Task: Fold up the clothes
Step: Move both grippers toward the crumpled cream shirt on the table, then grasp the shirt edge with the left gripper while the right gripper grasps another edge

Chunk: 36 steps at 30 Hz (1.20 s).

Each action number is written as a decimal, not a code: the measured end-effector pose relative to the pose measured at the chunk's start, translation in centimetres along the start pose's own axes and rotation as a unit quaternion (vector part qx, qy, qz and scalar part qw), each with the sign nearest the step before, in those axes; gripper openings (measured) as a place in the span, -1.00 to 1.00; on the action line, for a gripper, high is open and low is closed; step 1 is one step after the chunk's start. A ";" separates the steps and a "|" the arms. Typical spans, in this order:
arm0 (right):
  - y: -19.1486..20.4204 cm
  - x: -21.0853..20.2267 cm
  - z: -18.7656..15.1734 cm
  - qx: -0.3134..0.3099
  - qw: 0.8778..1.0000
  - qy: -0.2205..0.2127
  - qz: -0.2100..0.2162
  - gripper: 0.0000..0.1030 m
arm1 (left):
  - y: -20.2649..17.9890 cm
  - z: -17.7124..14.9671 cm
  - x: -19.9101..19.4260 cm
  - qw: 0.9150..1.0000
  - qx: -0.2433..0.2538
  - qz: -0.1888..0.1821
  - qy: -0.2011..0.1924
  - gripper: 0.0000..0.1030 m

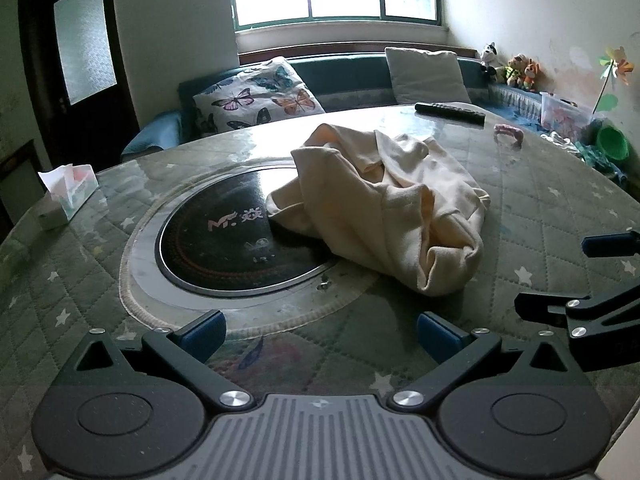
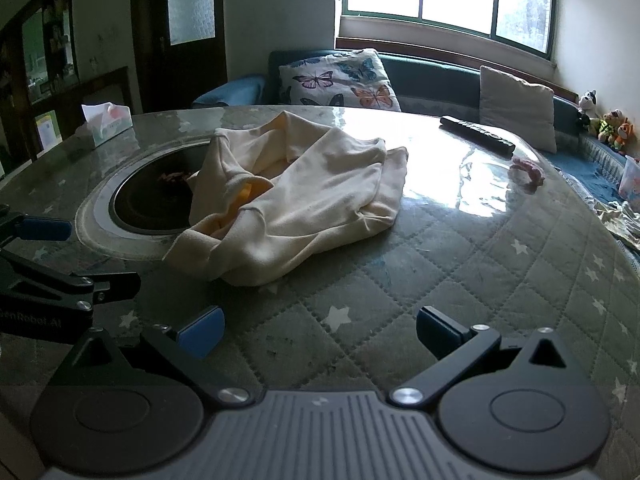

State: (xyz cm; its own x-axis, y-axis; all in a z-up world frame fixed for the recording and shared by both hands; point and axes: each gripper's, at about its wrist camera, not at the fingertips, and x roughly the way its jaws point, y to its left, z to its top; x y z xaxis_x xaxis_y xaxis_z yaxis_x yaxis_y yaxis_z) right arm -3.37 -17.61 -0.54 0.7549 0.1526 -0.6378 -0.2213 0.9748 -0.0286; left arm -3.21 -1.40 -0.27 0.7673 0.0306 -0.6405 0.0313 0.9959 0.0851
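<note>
Left wrist view: left gripper (image 1: pixel 320 330) has jaws spread wide, nothing between them, blue pads hanging over the quilted table cover (image 1: pixel 540 208). Cream garment (image 1: pixel 384 208) lies crumpled in a heap ahead of the jaws and a bit to their right, clear of both pads, one edge overlapping the round black cooktop (image 1: pixel 224 240) set into the table straight ahead. Tissue box (image 1: pixel 70 196) far ahead-left of the jaws; black remote (image 1: pixel 450 112) and a small pink item (image 1: pixel 509 133) beyond the garment, ahead-right. Right gripper's fingers poke in at the right edge, apart from each other. Right wrist view: right gripper (image 2: pixel 320 330) also wide open, empty, pads above bare quilted cover (image 2: pixel 440 264). Garment (image 2: pixel 296 204) sits ahead of the jaws, slightly left of centre, not touching either pad; a yellow-orange lining shows inside the folds. Cooktop (image 2: pixel 156 204) ahead-left, partly under the garment. Left gripper (image 2: pixel 76 256) visible at the left edge, fingers apart. Remote (image 2: pixel 477 134) and pink item (image 2: pixel 529 174) ahead-right, tissue box (image 2: pixel 107 124) far ahead-left. Butterfly cushion (image 2: pixel 340 80) on the sofa behind the table.
</note>
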 end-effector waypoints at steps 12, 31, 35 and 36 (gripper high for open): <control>1.2 0.5 0.3 0.011 1.000 0.011 -0.014 1.00 | 0.2 0.5 1.0 1.000 0.000 -0.002 0.007 1.00; 2.0 1.6 2.3 0.027 0.999 0.018 -0.016 1.00 | 0.9 3.8 2.7 1.000 0.006 0.000 -0.007 1.00; 2.3 2.5 4.0 0.026 0.999 0.015 -0.014 1.00 | 1.6 5.6 3.2 1.000 0.005 0.006 -0.021 1.00; 2.0 3.0 4.7 0.026 0.999 0.014 -0.014 1.00 | 1.8 6.2 3.4 1.000 0.004 0.009 -0.026 1.00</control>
State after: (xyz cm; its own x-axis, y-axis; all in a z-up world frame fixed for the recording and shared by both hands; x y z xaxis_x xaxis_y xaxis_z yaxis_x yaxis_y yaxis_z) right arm 1.41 -14.43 1.12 0.7431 0.1214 -0.6581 -0.1670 0.9859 -0.0066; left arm 3.37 0.02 2.44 0.7999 0.0443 -0.5985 0.0214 0.9945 0.1022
